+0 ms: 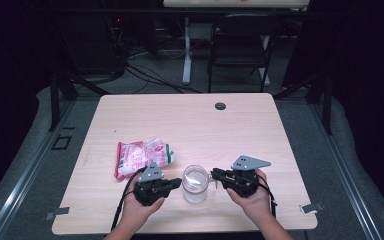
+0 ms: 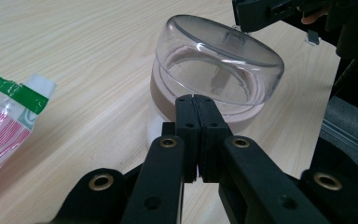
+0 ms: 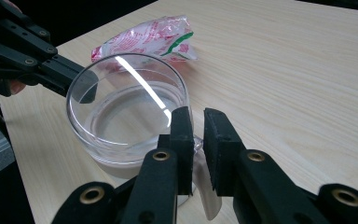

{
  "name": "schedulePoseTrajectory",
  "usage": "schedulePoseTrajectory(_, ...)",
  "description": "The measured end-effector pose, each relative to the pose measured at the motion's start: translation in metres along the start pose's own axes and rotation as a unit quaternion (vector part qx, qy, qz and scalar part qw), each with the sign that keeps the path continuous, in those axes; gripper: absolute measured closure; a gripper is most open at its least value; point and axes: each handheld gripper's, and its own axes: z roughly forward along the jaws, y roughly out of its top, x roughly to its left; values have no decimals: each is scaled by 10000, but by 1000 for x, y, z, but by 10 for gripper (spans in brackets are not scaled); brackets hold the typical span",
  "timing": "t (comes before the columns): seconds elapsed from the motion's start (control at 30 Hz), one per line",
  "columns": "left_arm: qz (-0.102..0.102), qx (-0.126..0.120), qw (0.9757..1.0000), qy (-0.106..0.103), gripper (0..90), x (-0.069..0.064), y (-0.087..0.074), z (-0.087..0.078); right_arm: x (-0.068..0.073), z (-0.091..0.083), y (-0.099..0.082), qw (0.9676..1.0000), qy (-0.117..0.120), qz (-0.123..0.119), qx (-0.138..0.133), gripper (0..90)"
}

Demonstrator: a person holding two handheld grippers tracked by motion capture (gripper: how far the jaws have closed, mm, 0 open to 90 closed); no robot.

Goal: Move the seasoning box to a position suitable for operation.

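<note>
left claw [image 2: 196, 100]: closed, at glass mug [image 1: 196, 184] | right claw [image 3: 196, 122]: grips handle [image 3: 200, 149] (mug upright)

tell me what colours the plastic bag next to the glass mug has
The plastic bag is white with red print and a green band, clearest in the right gripper view.

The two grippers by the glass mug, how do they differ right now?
The left gripper has its jaws pressed together, tips at the mug's rim; the right gripper keeps a gap, with the clear handle between its jaws. The left comes in from the side with the snack bag, the right from the bare side. Both are black and hand-held.
</note>
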Motion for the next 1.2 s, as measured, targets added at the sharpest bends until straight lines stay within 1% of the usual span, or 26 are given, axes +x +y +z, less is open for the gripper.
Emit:
schedulePoseTrajectory(0.07, 18, 0, 10000, 2, 887, 0, 0, 0, -1, 0, 0, 10000, 27, -15, 5, 824)
schedulePoseTrajectory(0.13, 4, 3, 10000, -24, 879, -1, 1, 0, -1, 0, -1, 10000, -1, -19, -16, 838)
schedulePoseTrajectory(0.2, 65, -19, 10000, -23, 878, -1, 1, 0, -2, 0, -1, 10000, -63, -37, 41, 843)
schedulePoseTrajectory(0.23, 51, -4, 10000, -27, 879, -2, 1, 1, -2, 2, -2, 9999, -113, -53, 112, 850)
schedulePoseTrajectory(0.27, 53, -13, 10000, -21, 878, -3, 1, 1, -1, 4, -3, 9990, -275, -122, 328, 861)
schedulePoseTrajectory(0.3, 73, -4, 10000, -15, 878, -2, 1, 2, 0, 7, -6, 9973, -482, -312, 457, 856)
schedulePoseTrajectory(0.33, 50, -23, 10000, -14, 878, -3, 1, 1, 1, 9, -8, 9963, -556, -406, 508, 846)
schedulePoseTrajectory(0.4, 66, -39, 10000, -21, 881, -1, 1, 0, 0, 10, -8, 9969, -535, -350, 459, 803)
schedulePoseTrajectory(0.43, 32, -51, 10000, -35, 881, -1, 1, 0, -1, 9, -7, 9976, -460, -300, 422, 799)
schedulePoseTrajectory(0.5, 49, -47, 10000, -27, 881, -1, 1, 1, -3, 9, -7, 9982, -398, -198, 401, 795)
schedulePoseTrajectory(0.57, 56, -40, 10000, -31, 881, -1, 1, 0, -3, 9, -8, 9977, -443, -240, 454, 797)
schedulePoseTrajectory(0.67, 46, -41, 10000, -31, 880, -2, 1, 0, -2, 10, -8, 9976, -478, -251, 430, 796)
schedulePoseTrajectory(0.77, 52, -39, 10000, -29, 880, -2, 1, 0, -3, 9, -8, 9977, -439, -232, 451, 798)
schedulePoseTrajectory(1.07, 51, -38, 10000, -26, 880, -1, 1, 0, -3, 9, -8, 9978, -447, -220, 435, 786)
schedulePoseTrajectory(1.13, 29, -52, 10000, -8, 880, -1, 1, 0, -5, 8, -9, 9980, -405, -232, 434, 762)
schedulePoseTrajectory(1.2, 28, -82, 10000, 24, 875, 1, 2, -1, -7, 7, -10, 9981, -312, -240, 471, 737)
